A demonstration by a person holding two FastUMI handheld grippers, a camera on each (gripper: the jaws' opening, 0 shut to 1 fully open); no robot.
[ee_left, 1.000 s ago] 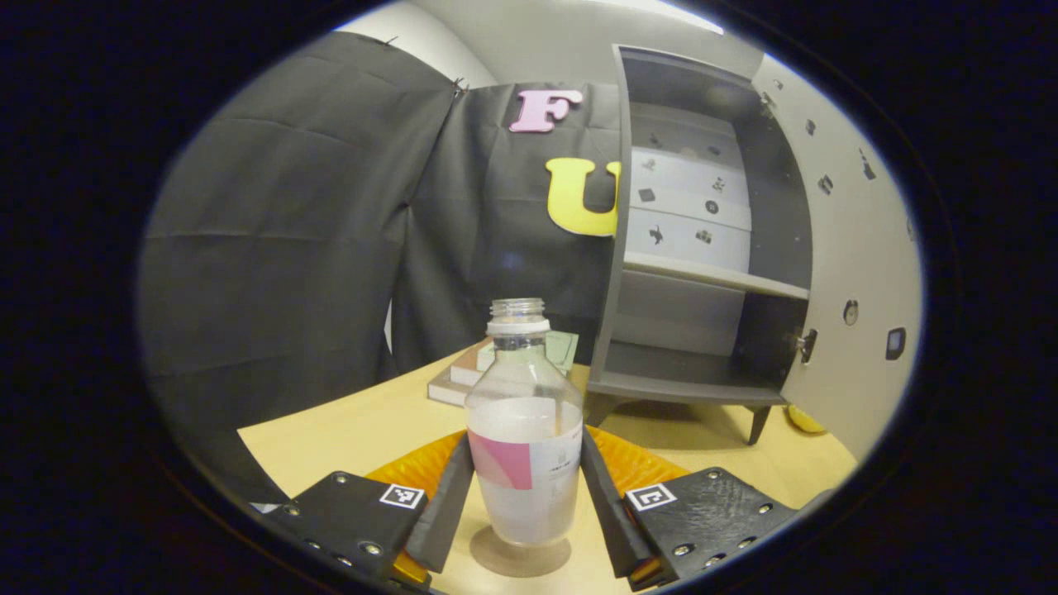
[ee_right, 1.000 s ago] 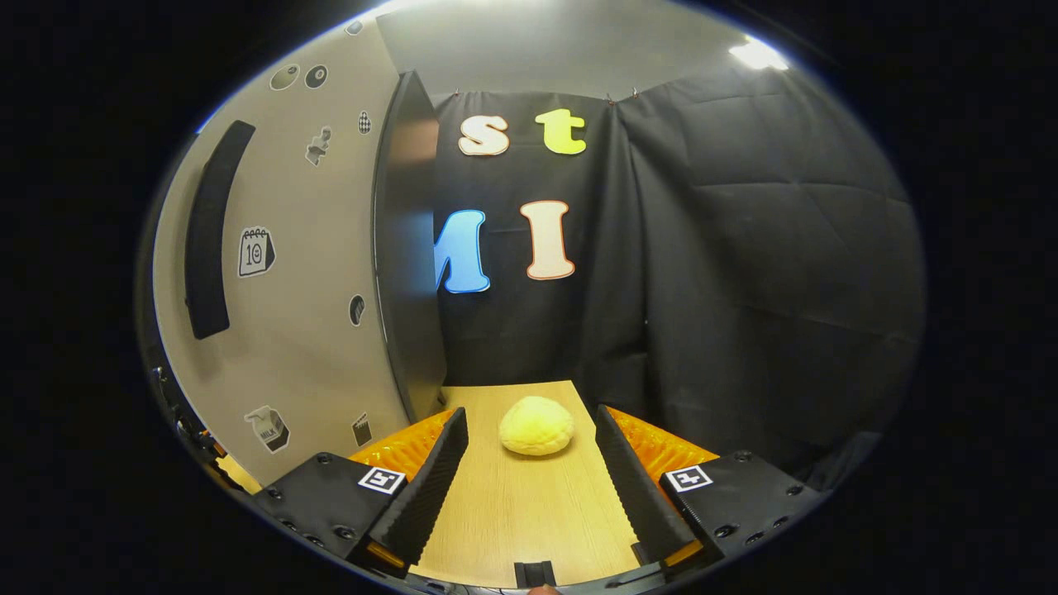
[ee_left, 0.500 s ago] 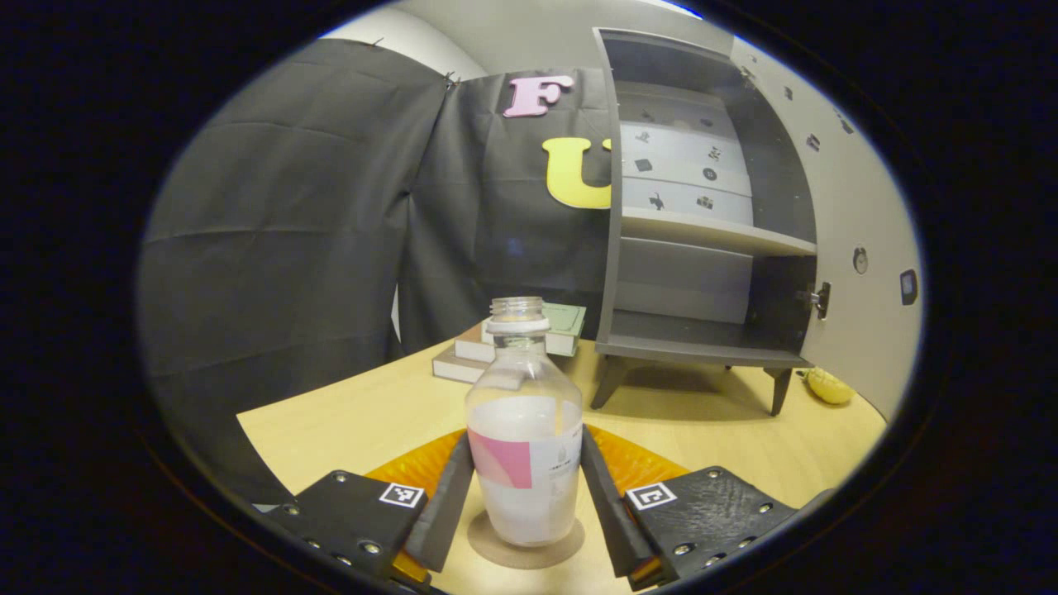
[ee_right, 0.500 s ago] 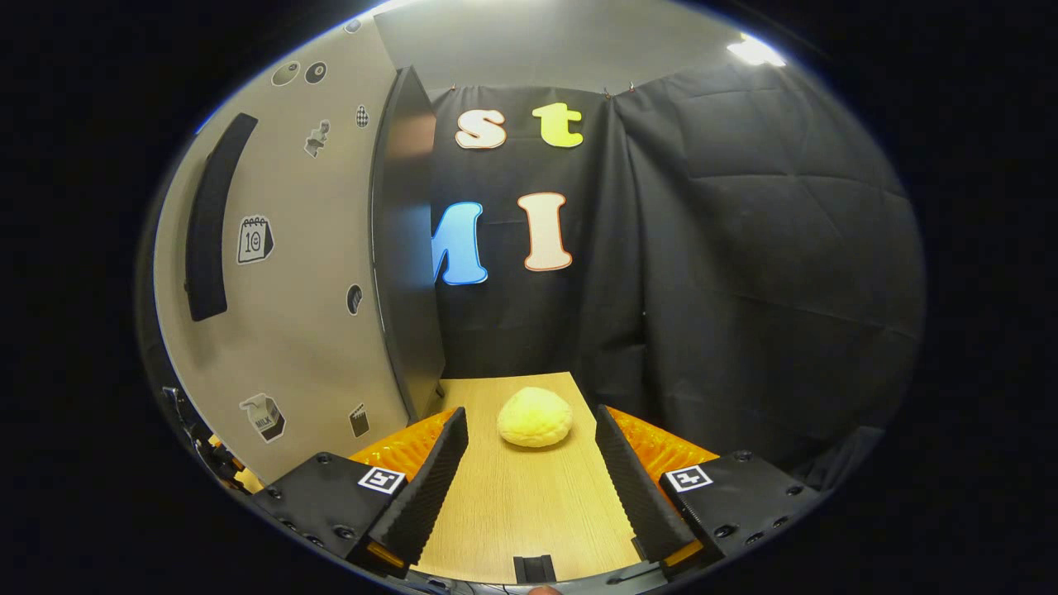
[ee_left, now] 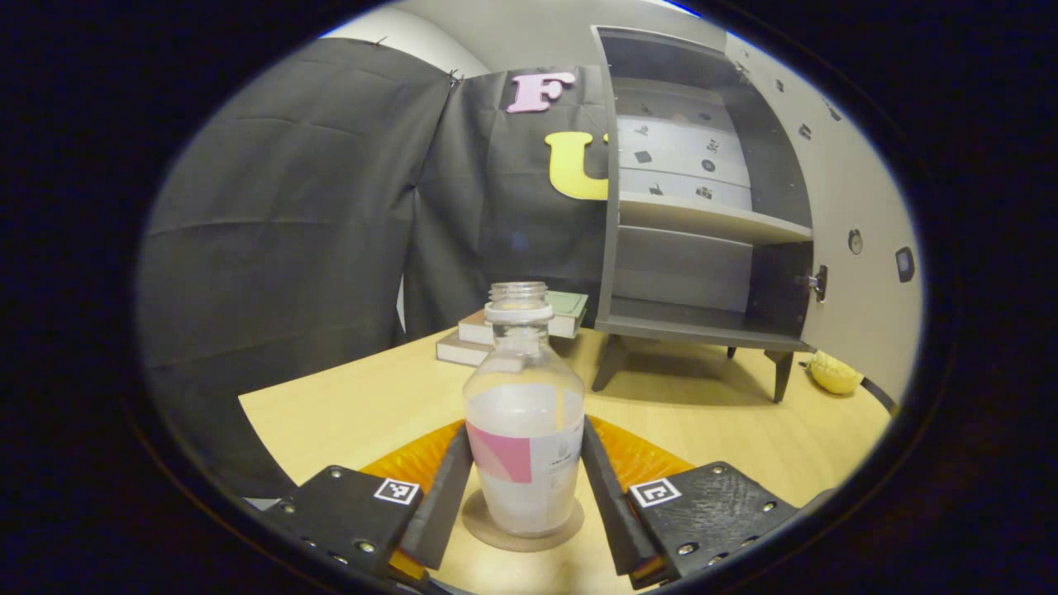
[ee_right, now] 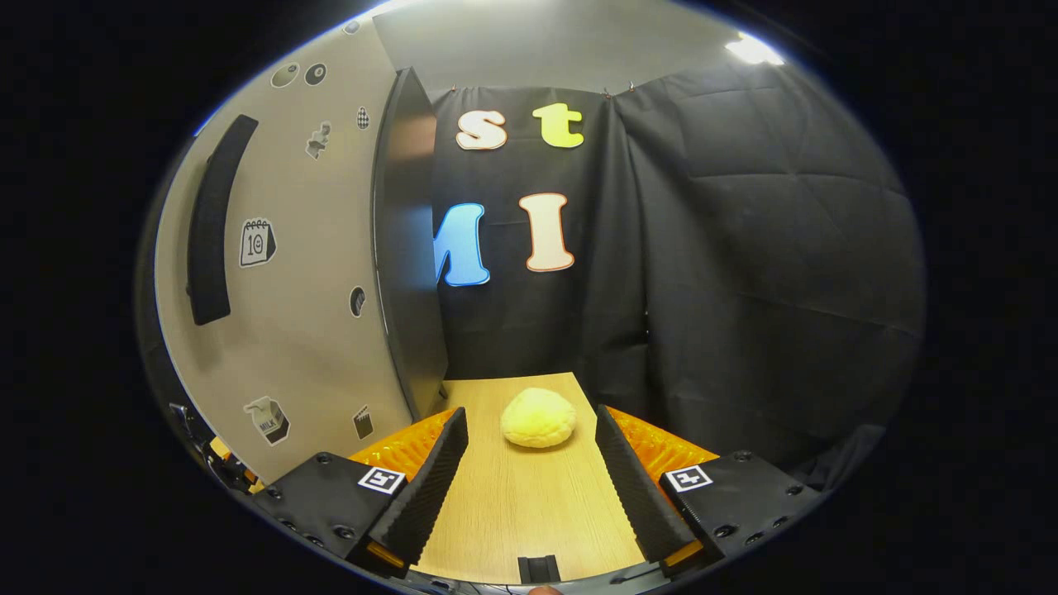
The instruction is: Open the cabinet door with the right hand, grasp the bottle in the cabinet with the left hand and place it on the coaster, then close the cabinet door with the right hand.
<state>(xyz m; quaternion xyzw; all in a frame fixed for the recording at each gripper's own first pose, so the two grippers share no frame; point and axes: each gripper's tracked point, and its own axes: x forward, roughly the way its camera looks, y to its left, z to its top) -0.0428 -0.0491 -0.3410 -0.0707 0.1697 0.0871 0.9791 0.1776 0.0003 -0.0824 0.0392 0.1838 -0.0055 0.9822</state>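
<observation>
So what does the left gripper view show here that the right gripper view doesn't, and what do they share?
Left gripper view: the left tongs closed on the bottle, which stands on the coaster; a stack of books; the cabinet open, with its shelf.
Right gripper view: the right tongs open, holding nothing; the cabinet door from outside, with its dark handle and stickers.
Both: the open cabinet door, the wooden table, and a yellow lump, apparently the same one.
</observation>
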